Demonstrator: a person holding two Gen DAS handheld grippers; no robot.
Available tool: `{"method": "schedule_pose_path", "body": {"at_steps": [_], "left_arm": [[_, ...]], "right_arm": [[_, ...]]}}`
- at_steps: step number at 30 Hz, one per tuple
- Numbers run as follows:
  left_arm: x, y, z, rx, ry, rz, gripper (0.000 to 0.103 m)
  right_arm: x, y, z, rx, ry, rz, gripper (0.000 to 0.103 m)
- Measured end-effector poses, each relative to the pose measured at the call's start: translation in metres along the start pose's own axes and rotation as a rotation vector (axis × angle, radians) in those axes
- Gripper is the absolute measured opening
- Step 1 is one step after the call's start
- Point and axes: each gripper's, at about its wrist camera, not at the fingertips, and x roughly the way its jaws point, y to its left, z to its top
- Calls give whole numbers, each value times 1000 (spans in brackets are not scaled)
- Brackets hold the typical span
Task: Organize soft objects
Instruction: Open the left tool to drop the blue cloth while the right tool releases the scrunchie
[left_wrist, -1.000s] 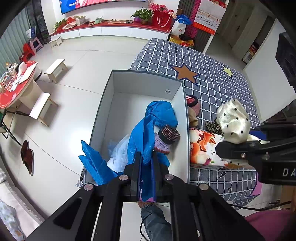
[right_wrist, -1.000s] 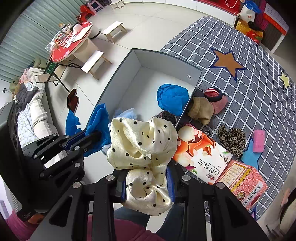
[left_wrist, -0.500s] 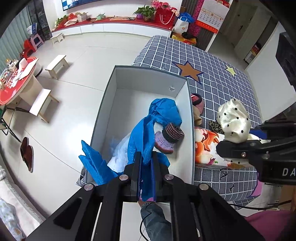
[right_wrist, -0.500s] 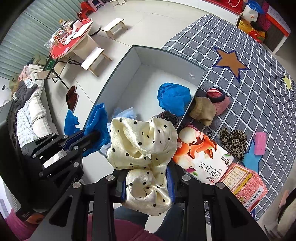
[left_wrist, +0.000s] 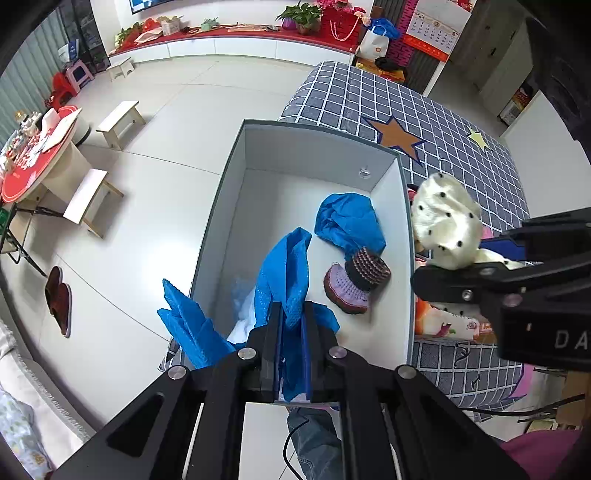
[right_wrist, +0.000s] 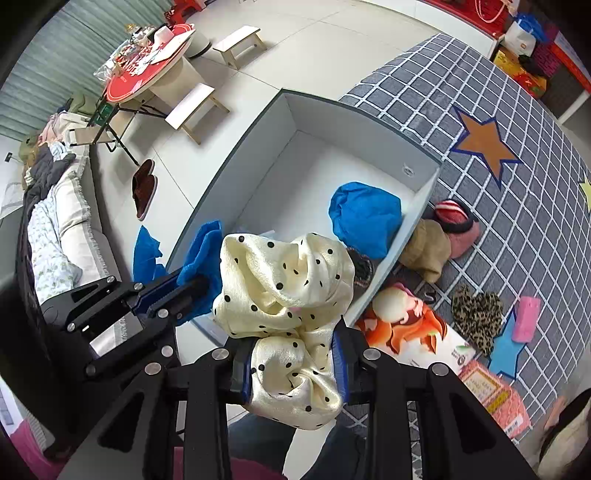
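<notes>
My left gripper (left_wrist: 291, 325) is shut on a blue sequinned cloth (left_wrist: 286, 273) that hangs over the near end of the open white box (left_wrist: 229, 192). Inside the box lie a crumpled blue cloth (left_wrist: 349, 221), a purple knitted hat (left_wrist: 354, 280) and a pale white piece (left_wrist: 243, 317). My right gripper (right_wrist: 295, 354) is shut on a cream polka-dot satin cloth (right_wrist: 284, 280), held above the box's near right corner. The same cream cloth (left_wrist: 441, 221) shows at the right of the left wrist view. From the right wrist view, the left gripper (right_wrist: 199, 284) sits at the left with its blue cloth (right_wrist: 201, 254).
On the grey checked rug (right_wrist: 517, 122) right of the box lie a tan hat (right_wrist: 424, 247), a pink and red hat (right_wrist: 456, 225), a leopard-print piece (right_wrist: 476, 314), a pink block (right_wrist: 526, 319) and printed cartons (right_wrist: 410, 332). Stools (left_wrist: 94, 199), a red round table (left_wrist: 33, 155) and slippers (left_wrist: 59, 299) stand on the white floor.
Both grippers have moved toward the box and a little lower, so the box looks larger and nearer. The cream cloth has shifted left, closer to the box's right wall. Both grips are unchanged.
</notes>
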Motion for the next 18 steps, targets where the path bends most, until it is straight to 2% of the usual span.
{"method": "schedule_pose_path", "body": {"at_steps": [5,7,8,9,11,14,16,17,18], "left_arm": [[4,1,1,1,7,-2,12],[2,-1,0,17,-8,3,23],[1,-2,-1,21,-12,4,37],[-1,-3,-2,21,-19,6,57],[-3,-3,-2,12,-32,10,80],[-2,-2,-1,1,-19,19,85],[2,-1,-1,-8,-9,32,88],[3,1,-2,-17,-9,31,92],[3,2,-2,-28,-7,28,101]], "right_arm": [[7,2,10,-11,15,10,33],[6,2,13,-13,15,13,36],[6,3,14,-13,14,12,48],[5,2,15,-13,9,11,53],[3,3,16,-16,5,9,53],[2,0,18,-9,12,11,54],[-1,-3,18,7,8,6,74],[-2,-5,18,15,1,9,89],[-5,-7,18,26,-10,17,92]]}}
